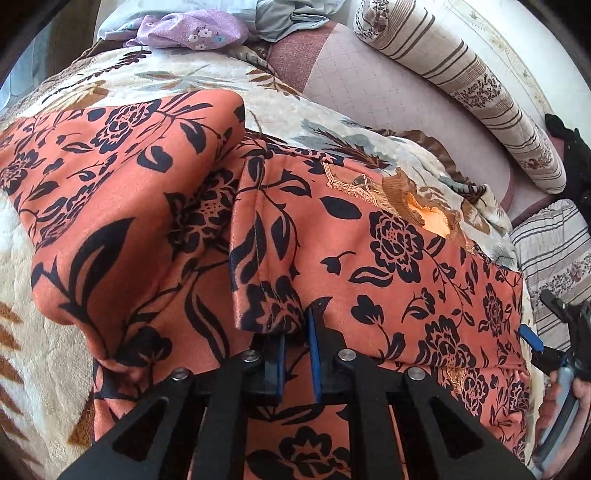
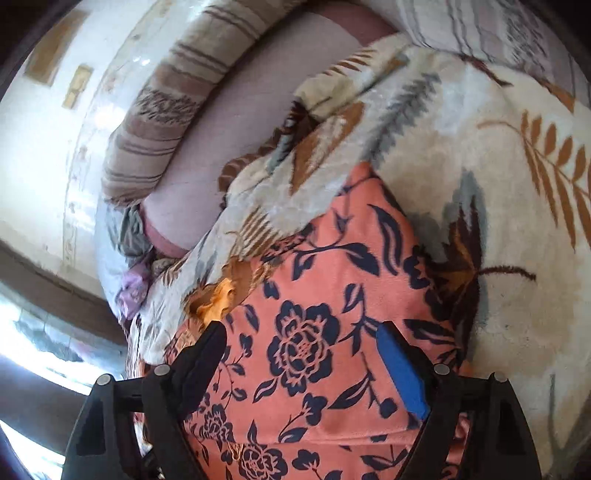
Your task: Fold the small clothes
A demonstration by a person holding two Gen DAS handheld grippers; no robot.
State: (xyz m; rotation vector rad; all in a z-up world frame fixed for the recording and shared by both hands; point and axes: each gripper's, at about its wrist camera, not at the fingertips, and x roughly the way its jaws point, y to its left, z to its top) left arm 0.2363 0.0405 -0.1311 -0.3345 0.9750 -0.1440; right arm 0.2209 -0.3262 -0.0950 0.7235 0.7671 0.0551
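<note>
An orange garment with a dark floral print [image 1: 388, 258] lies spread on a cream leaf-pattern blanket [image 1: 147, 74]. One sleeve is folded over the body, and its cuff [image 1: 266, 314] ends at my left gripper [image 1: 297, 332], whose blue-padded jaws are nearly together and pinch the cuff's edge. In the right wrist view my right gripper [image 2: 301, 328] hovers wide open over the garment [image 2: 306, 369], near its orange-lined neckline [image 2: 218, 299], with nothing held. The right gripper [image 1: 535, 332] also shows at the right edge of the left wrist view, in a person's hand.
A striped bolster pillow [image 1: 461, 81] lies along the wall behind a pink quilted sheet [image 1: 369, 74]. A pile of purple and grey-blue clothes [image 1: 192, 29] sits at the far end. A black item [image 1: 569, 147] is at the right. The blanket [image 2: 498, 221] extends beyond the garment.
</note>
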